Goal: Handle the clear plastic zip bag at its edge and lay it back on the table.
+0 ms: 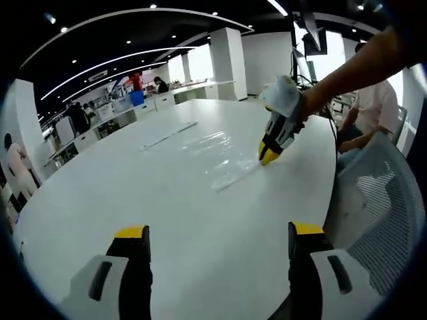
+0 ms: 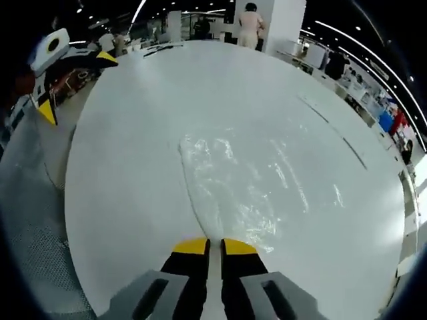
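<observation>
Lying flat, bag edge seemingly between right claw.

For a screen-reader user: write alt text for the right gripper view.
The right tool, jaws nearly together, pinches the near edge of a clear plastic zip bag lying flat on a white table. The left tool hovers at the table's far left.

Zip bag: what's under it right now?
The clear zip bag lies flat on the white table, which shows through it. The right gripper covers its near edge.
</observation>
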A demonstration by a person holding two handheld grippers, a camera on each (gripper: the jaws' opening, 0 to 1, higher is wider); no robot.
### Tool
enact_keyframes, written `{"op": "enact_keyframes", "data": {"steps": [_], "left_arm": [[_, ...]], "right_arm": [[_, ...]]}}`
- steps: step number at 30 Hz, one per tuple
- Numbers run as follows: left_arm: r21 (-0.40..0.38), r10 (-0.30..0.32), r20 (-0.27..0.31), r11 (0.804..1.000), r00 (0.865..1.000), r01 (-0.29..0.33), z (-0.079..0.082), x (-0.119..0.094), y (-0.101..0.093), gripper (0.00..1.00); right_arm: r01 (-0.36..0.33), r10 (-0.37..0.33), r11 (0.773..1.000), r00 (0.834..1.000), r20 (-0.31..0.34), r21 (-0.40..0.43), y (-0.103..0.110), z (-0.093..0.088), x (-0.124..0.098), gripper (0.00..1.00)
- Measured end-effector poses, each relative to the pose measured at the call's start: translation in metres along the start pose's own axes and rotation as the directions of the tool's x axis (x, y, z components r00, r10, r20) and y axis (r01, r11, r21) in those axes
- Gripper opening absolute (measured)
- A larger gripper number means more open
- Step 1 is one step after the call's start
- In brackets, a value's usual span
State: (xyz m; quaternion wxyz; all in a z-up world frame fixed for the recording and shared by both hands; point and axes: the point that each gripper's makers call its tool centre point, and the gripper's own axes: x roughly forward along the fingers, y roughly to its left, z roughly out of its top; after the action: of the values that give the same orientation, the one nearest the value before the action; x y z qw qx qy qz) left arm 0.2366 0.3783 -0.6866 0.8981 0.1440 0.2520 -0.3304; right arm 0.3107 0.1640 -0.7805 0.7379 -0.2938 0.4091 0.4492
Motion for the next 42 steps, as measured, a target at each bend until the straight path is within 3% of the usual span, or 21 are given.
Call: {"op": "enact_keyframes", "data": {"steps": [5,23,30,42], "left_arm": [[0.001,-0.002,-0.004,1.0,1.0,0.002,-0.001,0.0,0.0,0.83],[0.012,-0.011,-0.016,1.0,1.0,0.011,-0.002,0.002,-0.003,0.8],[0.03,-0.019,-0.022,0.999,1.0,0.02,-0.001,0.003,-0.006,0.78],[0.055,-0.026,-0.037,0.998,0.999,0.028,-0.002,0.004,-0.01,0.74]], "right_arm": [[0.002,-0.005,0.99,1.0,-0.023,-0.144,0.004,0.0,-0.001,0.0],[-0.048,0.044,0.958,0.999,-0.02,-0.282,0.042,0.012,-0.012,0.0],[-0.051,0.052,0.941,0.999,-0.006,-0.335,0.045,0.017,-0.013,0.0],[-0.045,0.061,0.93,0.998,0.034,-0.365,0.052,0.03,-0.021,0.0]]}}
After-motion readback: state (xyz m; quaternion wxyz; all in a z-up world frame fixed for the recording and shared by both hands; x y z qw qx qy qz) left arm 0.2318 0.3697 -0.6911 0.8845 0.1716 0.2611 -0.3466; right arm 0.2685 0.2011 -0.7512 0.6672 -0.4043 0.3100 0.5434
